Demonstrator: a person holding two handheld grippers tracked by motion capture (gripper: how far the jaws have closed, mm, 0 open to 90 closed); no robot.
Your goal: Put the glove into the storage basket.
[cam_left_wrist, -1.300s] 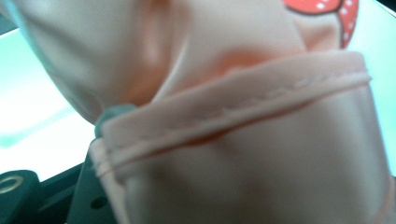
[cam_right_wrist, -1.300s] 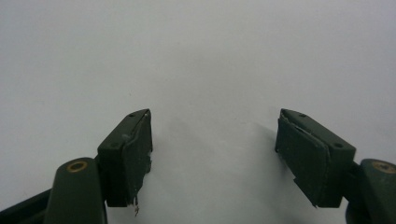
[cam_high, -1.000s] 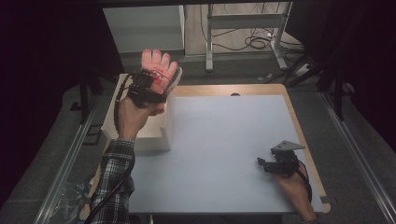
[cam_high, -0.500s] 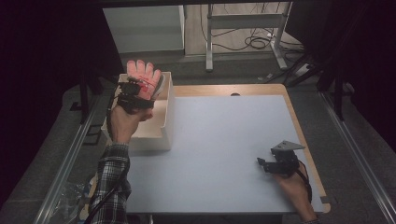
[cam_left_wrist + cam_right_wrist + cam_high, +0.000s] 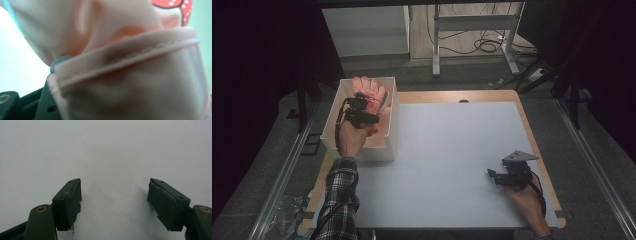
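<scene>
A pink glove (image 5: pixel 370 92) with a red dotted patch hangs fingers-up inside the open white box (image 5: pixel 362 150) at the table's left edge. My left gripper (image 5: pixel 361 109) is shut on its cuff, low between the box walls. In the left gripper view the glove's stitched cuff (image 5: pixel 130 60) is pressed close to the camera and hides the jaw tips. My right gripper (image 5: pixel 493 175) rests on the white table top (image 5: pixel 452 145) at the front right. Its jaws (image 5: pixel 113 185) stand open with bare table between them.
The table's wooden rim (image 5: pixel 539 150) runs along the right side. Behind the table stand a white cabinet (image 5: pixel 364 30) and a metal frame (image 5: pixel 472 35) with cables on the floor. Dark floor and rails flank both sides.
My left hand has come down with the pink glove, from above the box's rim to inside the box. The right gripper has stayed where it was.
</scene>
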